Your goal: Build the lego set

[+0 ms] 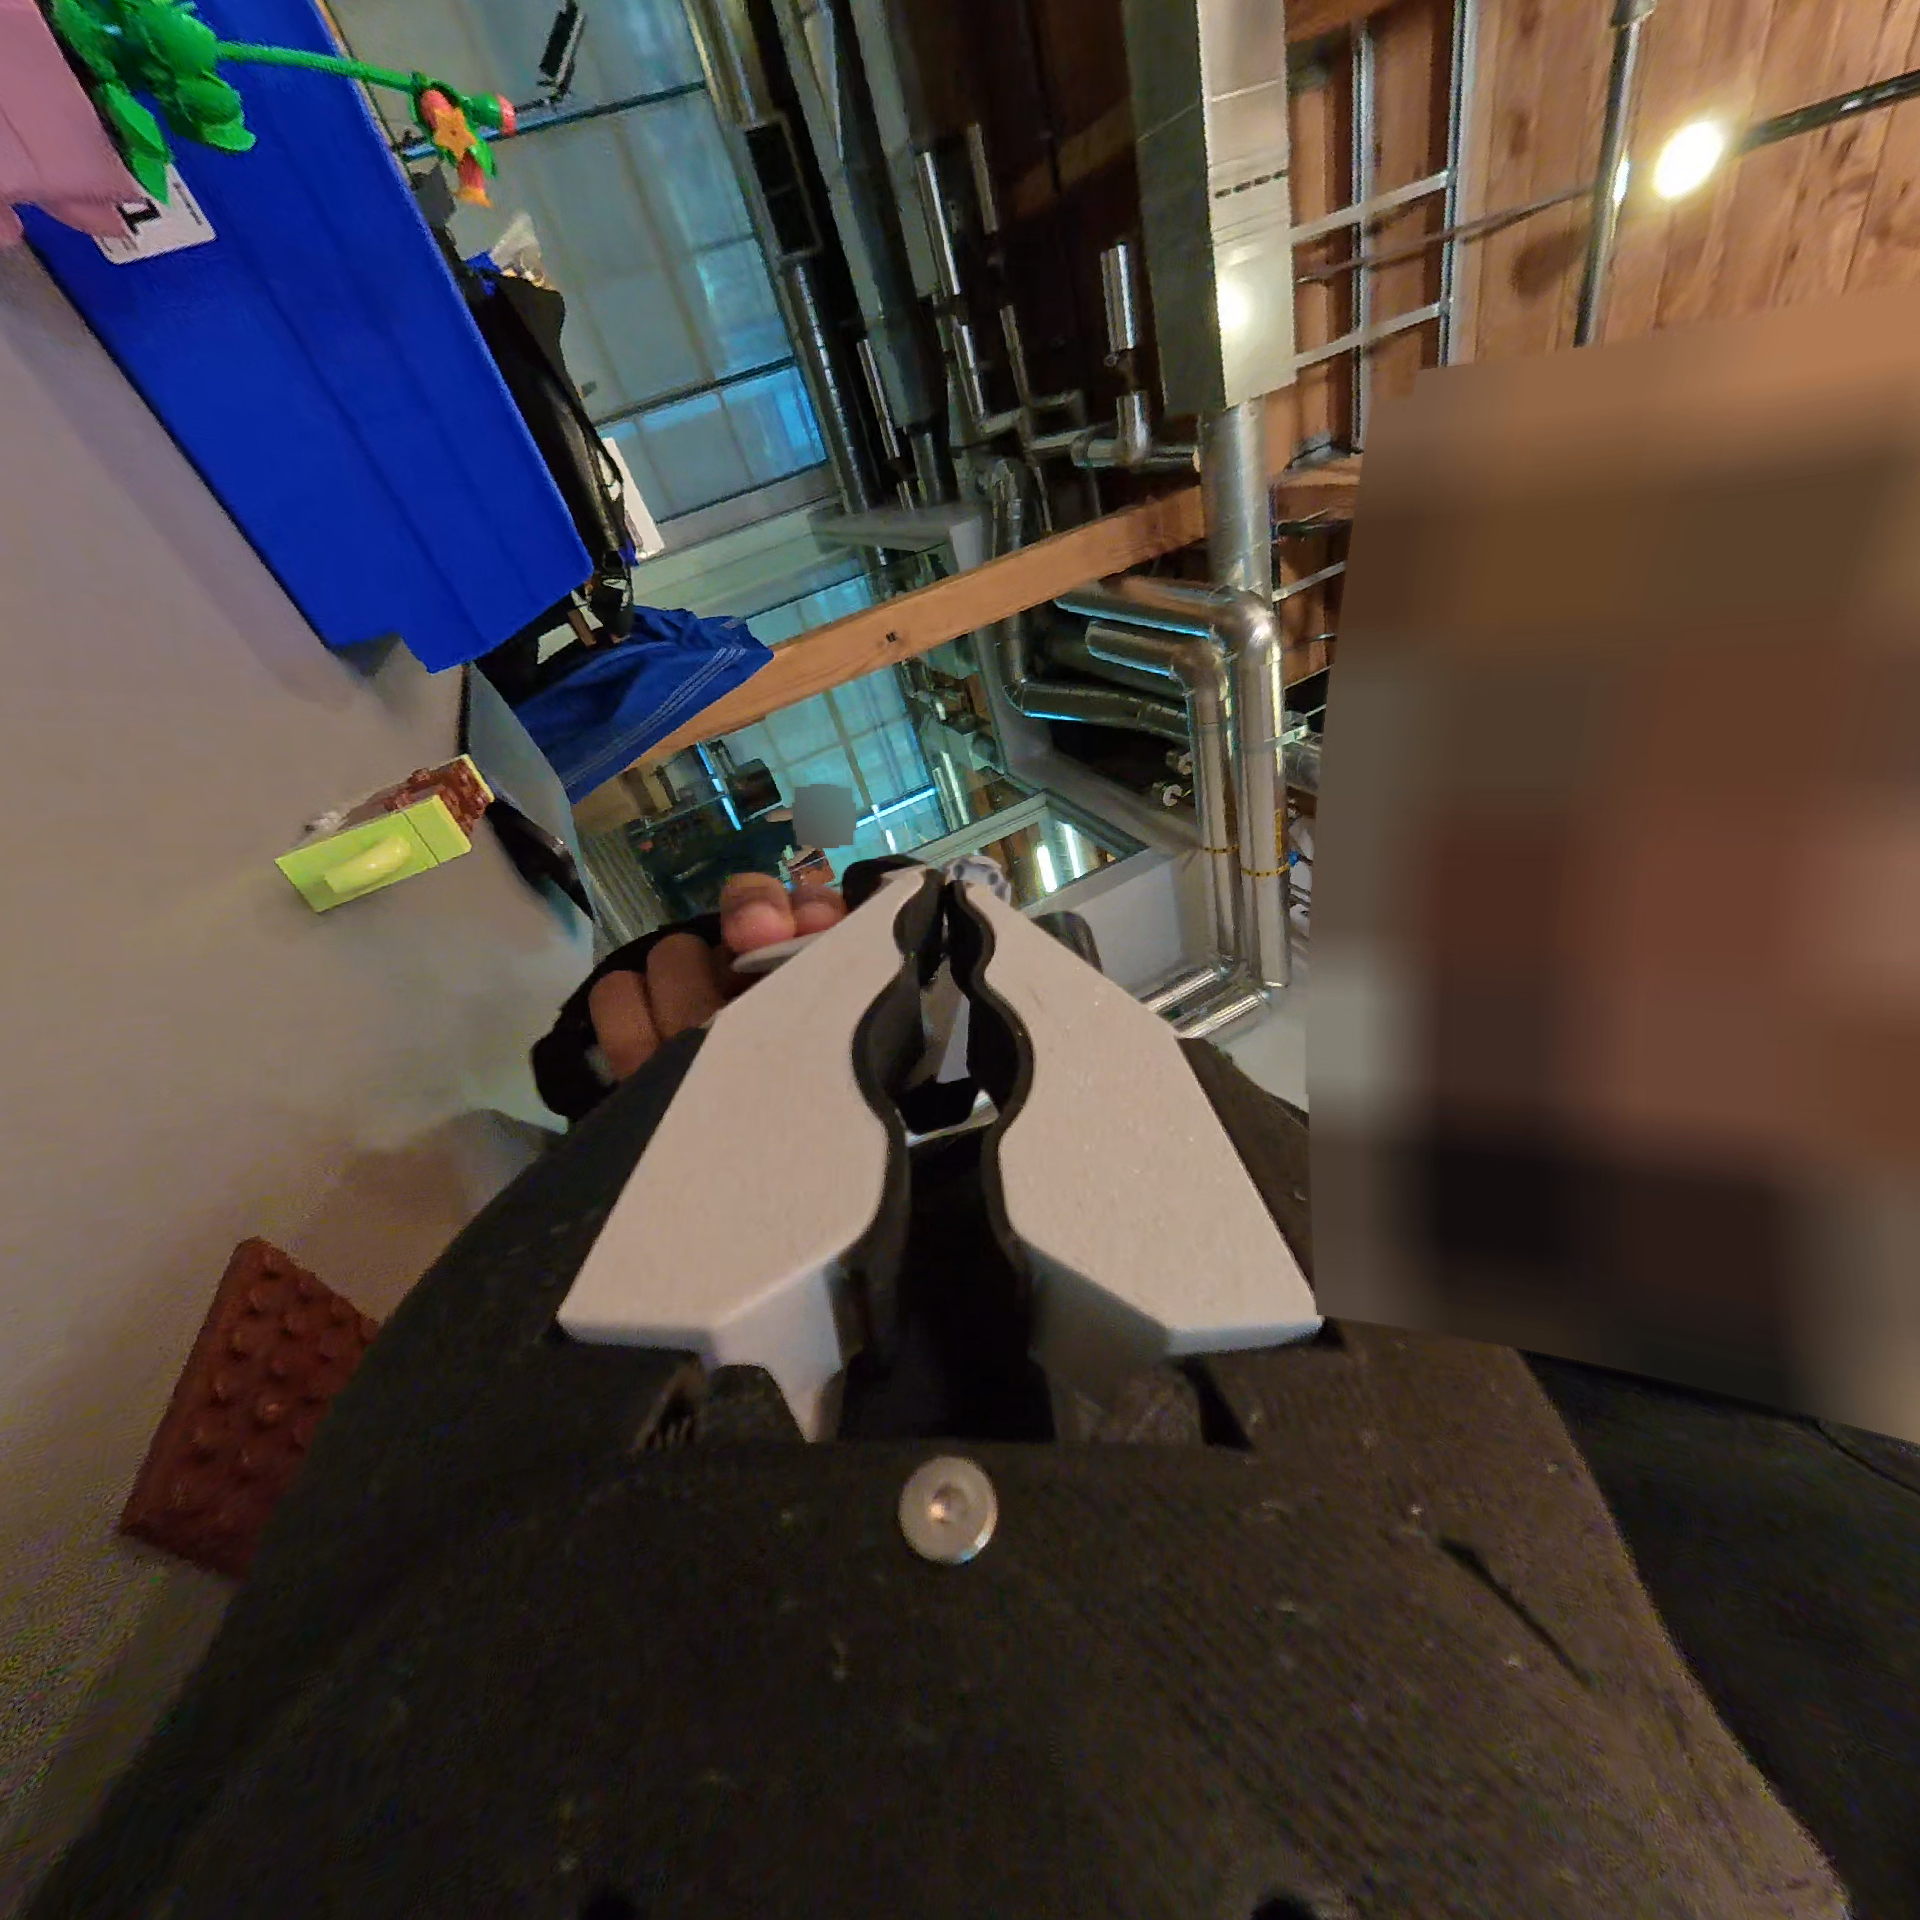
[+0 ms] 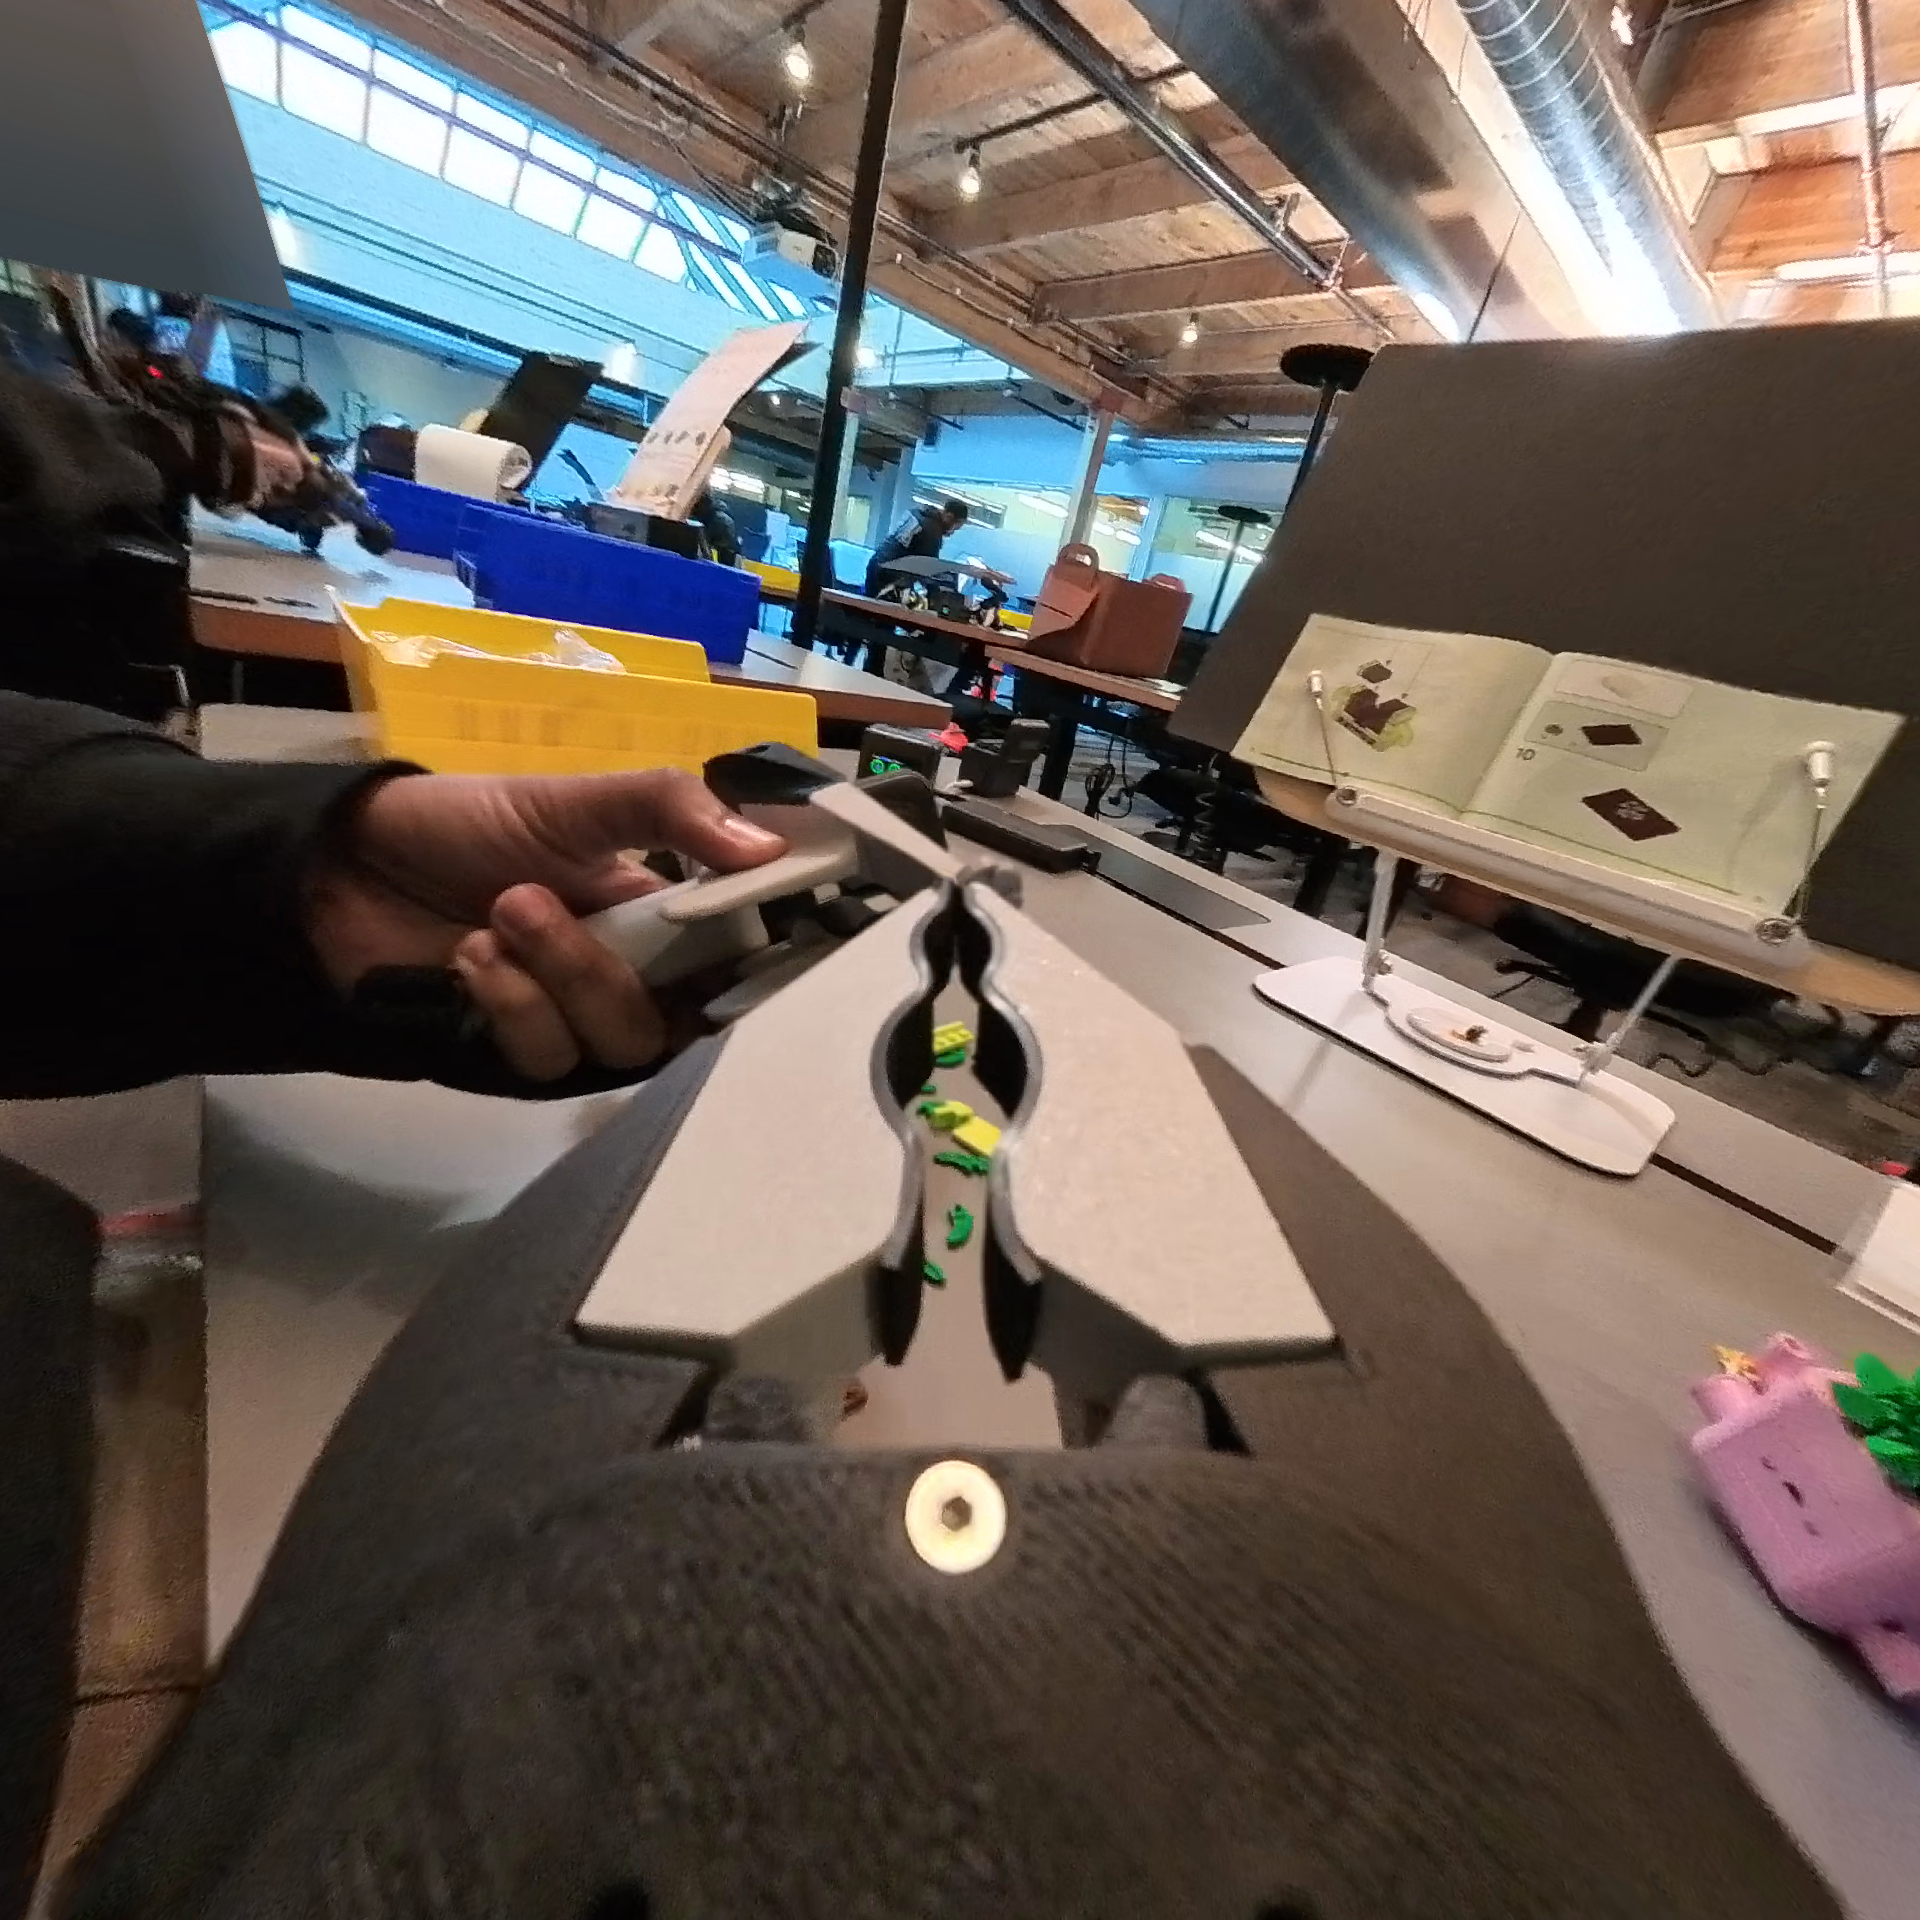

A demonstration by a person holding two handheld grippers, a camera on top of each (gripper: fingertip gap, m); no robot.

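My left gripper (image 1: 940, 885) is shut, held in the air, and the view is rolled sideways. My right gripper (image 2: 971, 883) is shut too. In the right wrist view the left gripper (image 2: 961, 869) comes in from the left, held by a hand (image 2: 540, 883), and its tips meet mine tip to tip. I cannot tell whether a small piece is pinched there. Loose green and lime lego pieces (image 2: 956, 1112) lie on the table below, seen through the finger gap. A brown studded plate (image 1: 239, 1403) and a lime and brown brick assembly (image 1: 374, 847) lie on the table.
An open instruction booklet (image 2: 1558, 748) rests on a white stand at the right. A pink lego build with green leaves (image 2: 1808, 1475) sits at the right edge. A yellow bin (image 2: 561, 686) and blue bins (image 2: 613, 571) stand behind. A green lego plant (image 1: 156, 83) stands beside a blue bin (image 1: 312, 364).
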